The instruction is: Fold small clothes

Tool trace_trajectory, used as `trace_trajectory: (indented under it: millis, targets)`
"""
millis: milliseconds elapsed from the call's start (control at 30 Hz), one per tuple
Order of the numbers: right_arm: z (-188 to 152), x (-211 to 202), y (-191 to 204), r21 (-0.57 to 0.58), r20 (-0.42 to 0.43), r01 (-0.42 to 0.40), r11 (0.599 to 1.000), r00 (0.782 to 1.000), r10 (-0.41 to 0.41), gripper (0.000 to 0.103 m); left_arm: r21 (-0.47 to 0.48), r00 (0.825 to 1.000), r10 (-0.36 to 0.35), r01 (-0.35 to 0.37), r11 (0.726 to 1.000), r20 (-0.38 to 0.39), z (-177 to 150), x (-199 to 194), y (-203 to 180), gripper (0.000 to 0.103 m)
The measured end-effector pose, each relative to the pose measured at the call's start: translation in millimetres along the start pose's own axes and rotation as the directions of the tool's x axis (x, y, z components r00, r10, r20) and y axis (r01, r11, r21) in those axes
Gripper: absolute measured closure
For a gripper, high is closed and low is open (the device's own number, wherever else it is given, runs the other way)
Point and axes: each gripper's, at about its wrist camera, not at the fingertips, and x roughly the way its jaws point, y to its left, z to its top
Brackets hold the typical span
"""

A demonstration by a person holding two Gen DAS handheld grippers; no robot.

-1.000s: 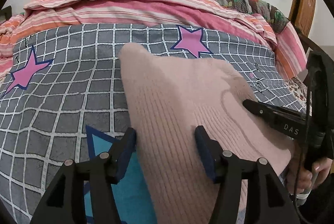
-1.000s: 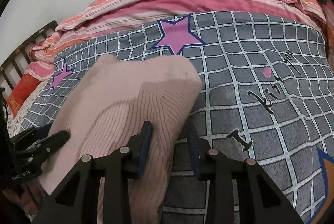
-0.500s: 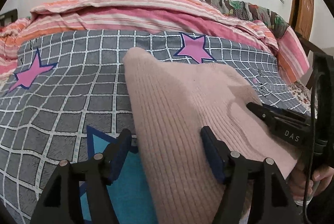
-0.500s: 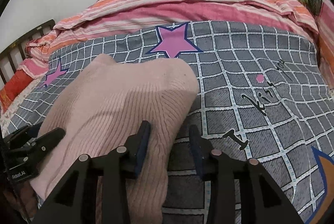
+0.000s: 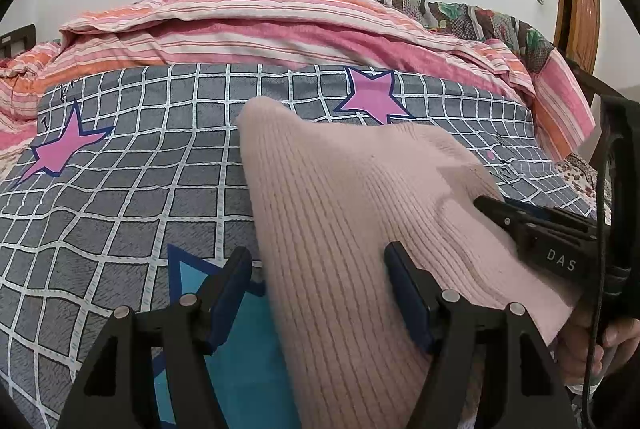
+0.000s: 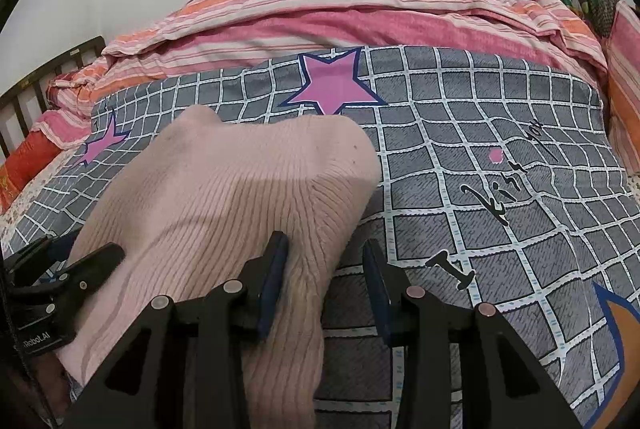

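A pale pink ribbed knit garment (image 5: 340,197) lies folded on a grey checked sheet (image 5: 120,197) printed with pink stars. My left gripper (image 5: 320,289) is open at the garment's near left edge: that edge lies between the jaws, and the right finger rests on the knit. In the right wrist view the same garment (image 6: 240,189) fills the left half. My right gripper (image 6: 326,281) stands open over its right edge, left finger on the knit and right finger over the sheet (image 6: 480,133). Each gripper also shows in the other's view: right gripper (image 5: 492,205), left gripper (image 6: 80,249).
A pink and orange striped quilt (image 5: 280,17) is bunched along the far side of the bed, with a floral blanket (image 5: 440,9) behind it. A wooden door (image 5: 576,9) stands at the far right and a dark bed rail (image 6: 40,85) at the left. A hand (image 5: 600,345) holds the right gripper.
The left jaws have spread wider and the right jaws slightly. Both views have tipped up a little. The garment lies as it did.
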Motion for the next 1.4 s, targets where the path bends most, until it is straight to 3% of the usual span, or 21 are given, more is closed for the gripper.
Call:
trace_trajectory:
  millis: [967, 1267, 1300, 1367, 1400]
  targets:
    - [-0.6, -3.4, -0.9, 0.016, 0.016, 0.007, 1.0, 1.0, -0.007, 0.061, -0.01, 1.0, -0.007, 0.007, 1.0, 0.002, -0.5, -0.3, 1.1, 0.034]
    - [1.3, -8.2, -9.0, 0.06, 0.023, -0.053, 0.997, 0.998, 0.052, 0.061, -0.072, 0.995, -0.095, 0.094, 0.993, -0.016, -5.0, -18.7, 10.2, 0.033]
    - [3.2, -8.2, -9.7, 0.067, 0.014, -0.061, 0.996, 0.998, 0.06, 0.062, -0.068, 0.995, -0.095, 0.093, 0.993, -0.02, -6.0, -21.2, 11.0, 0.033]
    - [8.2, -8.5, -10.7, 0.087, -0.006, -0.101, 0.991, 0.995, 0.102, 0.082, -0.046, 0.997, -0.076, 0.075, 0.996, -0.026, -8.2, -31.7, 10.2, 0.033]
    - [11.3, -9.5, -10.1, 0.105, -0.013, -0.133, 0.986, 0.991, 0.135, 0.086, -0.041, 0.997, -0.068, 0.067, 0.997, -0.028, -8.2, -35.0, 11.4, 0.033]
